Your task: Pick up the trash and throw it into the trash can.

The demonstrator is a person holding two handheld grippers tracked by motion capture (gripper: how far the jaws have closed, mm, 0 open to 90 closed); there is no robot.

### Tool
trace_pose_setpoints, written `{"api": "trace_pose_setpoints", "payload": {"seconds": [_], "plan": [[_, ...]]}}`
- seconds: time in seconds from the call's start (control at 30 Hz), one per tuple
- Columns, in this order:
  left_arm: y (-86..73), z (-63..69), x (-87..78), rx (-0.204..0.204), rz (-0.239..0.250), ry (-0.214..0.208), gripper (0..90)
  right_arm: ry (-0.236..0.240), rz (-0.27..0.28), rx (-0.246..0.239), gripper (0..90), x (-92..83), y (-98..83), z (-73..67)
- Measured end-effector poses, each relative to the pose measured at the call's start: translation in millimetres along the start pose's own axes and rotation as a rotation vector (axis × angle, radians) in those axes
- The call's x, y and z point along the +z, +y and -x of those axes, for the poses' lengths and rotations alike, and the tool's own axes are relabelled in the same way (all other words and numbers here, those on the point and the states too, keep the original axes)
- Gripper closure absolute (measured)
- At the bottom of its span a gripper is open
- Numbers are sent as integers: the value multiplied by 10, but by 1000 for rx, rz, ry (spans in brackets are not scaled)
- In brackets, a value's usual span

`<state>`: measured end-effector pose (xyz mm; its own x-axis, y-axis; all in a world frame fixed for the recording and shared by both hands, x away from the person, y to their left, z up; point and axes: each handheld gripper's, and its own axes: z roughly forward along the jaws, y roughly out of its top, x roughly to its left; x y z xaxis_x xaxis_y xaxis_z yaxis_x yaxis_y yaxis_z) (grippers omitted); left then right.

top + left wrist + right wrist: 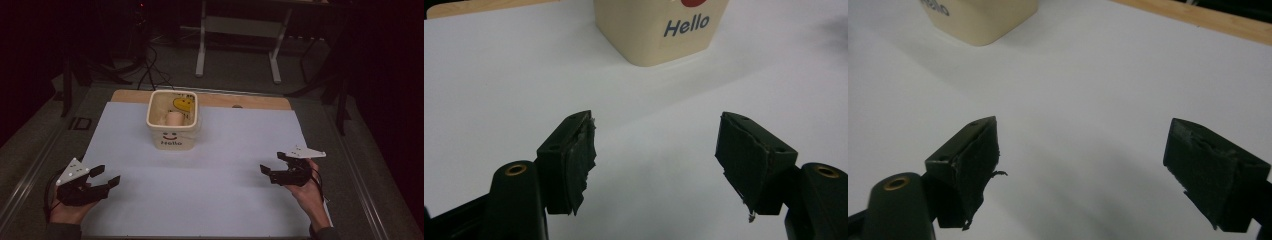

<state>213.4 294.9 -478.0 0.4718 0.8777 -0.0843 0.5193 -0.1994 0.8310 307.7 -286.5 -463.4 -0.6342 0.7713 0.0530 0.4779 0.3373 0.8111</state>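
Cream plastic tub (172,121) marked "Hello" stands alone on the white tabletop (200,190).
My left gripper (106,176) and right gripper (271,162) rest low, both released, well apart from it.

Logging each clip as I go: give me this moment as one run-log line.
left gripper: open, holding nothing | right gripper: open, holding nothing | cream "Hello" container: upright on white sheet, apart from both grippers

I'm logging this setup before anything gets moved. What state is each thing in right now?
left gripper: open, empty, over the white sheet.
right gripper: open, empty, over the sheet.
cream tub: upright, uncovered, standing apart from both grippers.
pale object in the tub: lying inside; too small to identify.
white sheet: flat on the table.
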Motion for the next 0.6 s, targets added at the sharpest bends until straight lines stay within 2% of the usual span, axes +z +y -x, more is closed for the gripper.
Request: {"api": "trace_pose_setpoints", "payload": {"seconds": [0.07, 0.13, 0.3, 0.37, 0.6], "plan": [[0, 4, -6, 1, 1, 0, 322, -21, 21, 7, 142, -17, -27, 4], [0, 8, -8, 4, 5, -2, 323, -14, 37, 27, 142, -33, -49, 27], [3, 15, -2, 14, 1, -6, 321, -25, 38, 5, 140, -39, -93, 17], [3, 17, 6, 14, 1, -6, 318, -15, 47, 14, 140, -42, -95, 29], [6, 30, 16, 23, -3, -5, 315, -4, 42, -9, 136, -22, -101, -2]]}}
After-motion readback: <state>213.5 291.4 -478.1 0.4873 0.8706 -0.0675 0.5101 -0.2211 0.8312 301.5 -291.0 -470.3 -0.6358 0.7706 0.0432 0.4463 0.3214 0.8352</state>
